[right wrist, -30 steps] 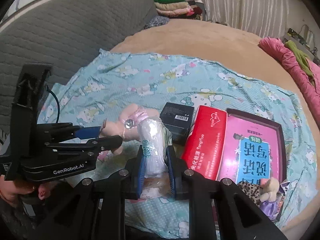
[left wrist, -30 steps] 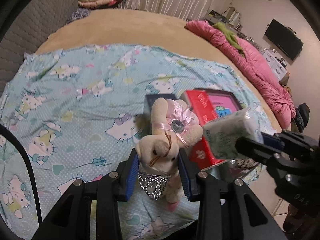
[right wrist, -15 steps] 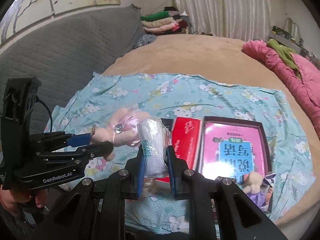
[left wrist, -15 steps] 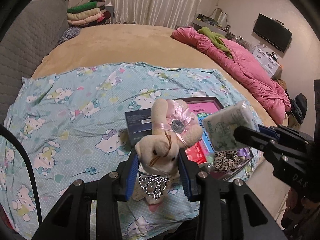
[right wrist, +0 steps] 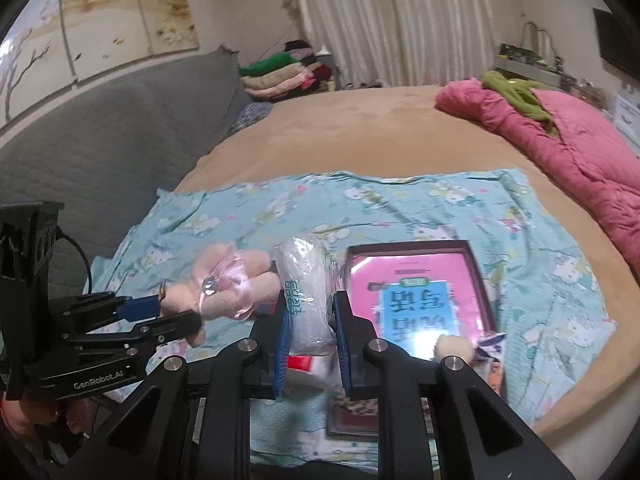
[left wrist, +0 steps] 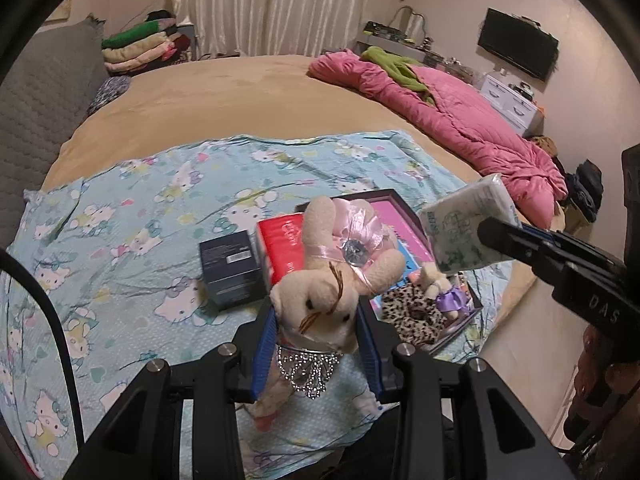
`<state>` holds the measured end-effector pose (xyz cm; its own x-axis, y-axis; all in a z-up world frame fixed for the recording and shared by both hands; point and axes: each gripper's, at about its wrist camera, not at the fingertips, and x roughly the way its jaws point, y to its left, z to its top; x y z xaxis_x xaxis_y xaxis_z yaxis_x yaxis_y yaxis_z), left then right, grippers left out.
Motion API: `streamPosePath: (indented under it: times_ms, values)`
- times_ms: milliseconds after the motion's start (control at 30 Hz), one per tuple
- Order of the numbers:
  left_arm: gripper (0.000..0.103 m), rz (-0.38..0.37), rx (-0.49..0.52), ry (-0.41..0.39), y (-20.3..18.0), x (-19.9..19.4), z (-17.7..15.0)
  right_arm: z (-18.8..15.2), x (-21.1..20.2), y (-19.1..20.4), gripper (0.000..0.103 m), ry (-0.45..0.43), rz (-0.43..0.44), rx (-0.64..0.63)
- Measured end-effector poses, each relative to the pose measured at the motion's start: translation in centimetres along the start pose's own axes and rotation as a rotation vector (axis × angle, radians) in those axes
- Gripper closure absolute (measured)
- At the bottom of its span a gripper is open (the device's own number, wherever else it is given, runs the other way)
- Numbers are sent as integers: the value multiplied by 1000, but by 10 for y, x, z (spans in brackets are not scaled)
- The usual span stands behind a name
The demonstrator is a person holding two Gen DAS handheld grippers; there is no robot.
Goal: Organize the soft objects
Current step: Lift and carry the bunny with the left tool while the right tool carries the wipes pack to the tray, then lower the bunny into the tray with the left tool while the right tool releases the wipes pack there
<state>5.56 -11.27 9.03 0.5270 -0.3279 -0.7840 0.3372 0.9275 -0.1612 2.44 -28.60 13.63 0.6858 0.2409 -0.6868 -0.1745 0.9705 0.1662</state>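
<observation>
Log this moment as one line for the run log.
left hand-held gripper: shut on plush bunny | right hand-held gripper: shut on tissue pack | both above box tray

"GenRobot.AI" is printed in white on the black left gripper [right wrist: 160, 316]. "DAS" stands in grey letters on the black right gripper [left wrist: 500, 236]; other print is unreadable.

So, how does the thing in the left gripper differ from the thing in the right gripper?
The left gripper holds a cream plush bunny with a pink bow. The right gripper holds a white tissue pack in clear plastic wrap. The bunny is fuzzy, the pack smooth. Both are soft, lifted above the bed.
</observation>
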Motion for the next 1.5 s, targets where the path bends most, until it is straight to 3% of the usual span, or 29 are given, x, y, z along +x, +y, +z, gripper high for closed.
streamPosePath:
  times_ms: [567, 1067, 1500]
  values:
    - [65, -24, 100, 61, -64, 39, 10, -11, -35, -83, 83, -74, -92, 149]
    - [65, -3, 160, 108, -97, 84, 8, -12, -34, -122, 83, -102, -132, 218]
    - [65, -6, 153, 175, -101, 120, 5, -13, -11, -138, 83, -80, -134, 231]
